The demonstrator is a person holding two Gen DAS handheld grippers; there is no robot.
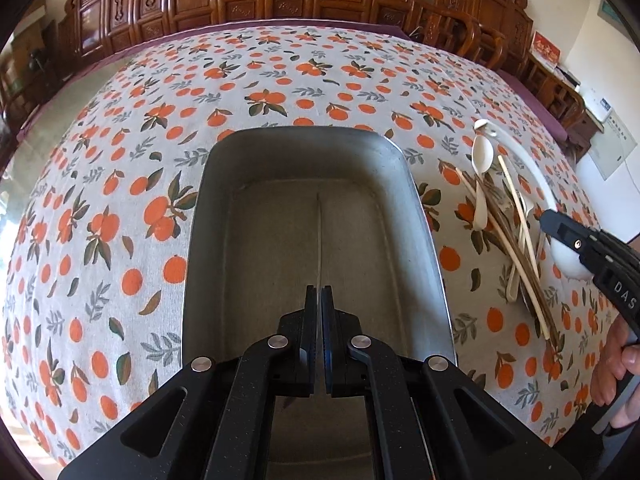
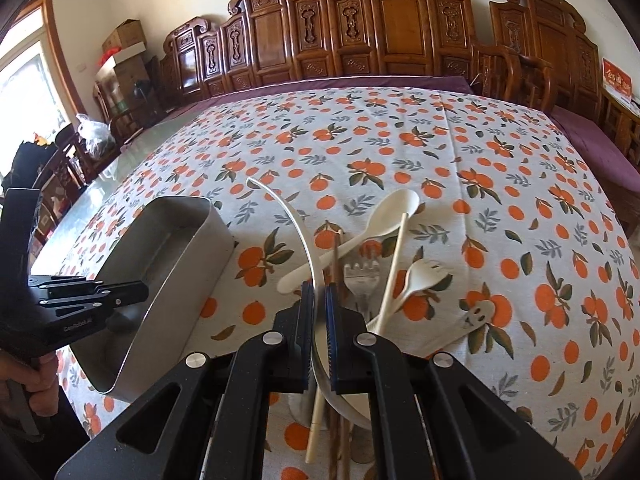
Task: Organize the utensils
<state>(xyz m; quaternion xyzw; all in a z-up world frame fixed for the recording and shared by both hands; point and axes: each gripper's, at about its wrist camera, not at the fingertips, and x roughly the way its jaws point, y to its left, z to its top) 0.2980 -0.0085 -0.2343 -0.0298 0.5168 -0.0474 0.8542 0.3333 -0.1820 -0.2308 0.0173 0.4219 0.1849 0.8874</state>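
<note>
Steel tray (image 2: 180, 264) sits at the left of the right wrist view, long, deep and bare inside. The left gripper (image 2: 136, 292) hangs over its near end with the jaws shut; I cannot make out anything between them. The tray looks rigid and smooth-walled, so it would likely slide on the tablecloth (image 2: 520, 200) if knocked.

At centre, the right gripper (image 2: 319, 292) is clamped on the thin rim of a white plate (image 2: 296, 216), held on edge so only its curved rim shows. A plate like that is probably hard, glossy and breakable. With a narrow rim bite it may pivot or slip.

Just right of the plate, the utensils lie in a crossed heap on the cloth:
- Brown chopsticks (image 2: 335, 260) and a pale chopstick (image 2: 394, 264): light, stiff, thin and inclined to roll. They are best pinched across the shaft near the middle.
- A metal fork (image 2: 362, 276): heavier and slick, partly under the others. Its neck seems the safest hold.
- A cream spoon (image 2: 396, 208) and a slotted spoon (image 2: 428, 274): they look like light plastic. Taking the handle is better than the rounded bowl.

Further right, lying apart, a small pale scoop (image 2: 476, 316) lies flat on the cloth, which would make it hard to get under.
</note>
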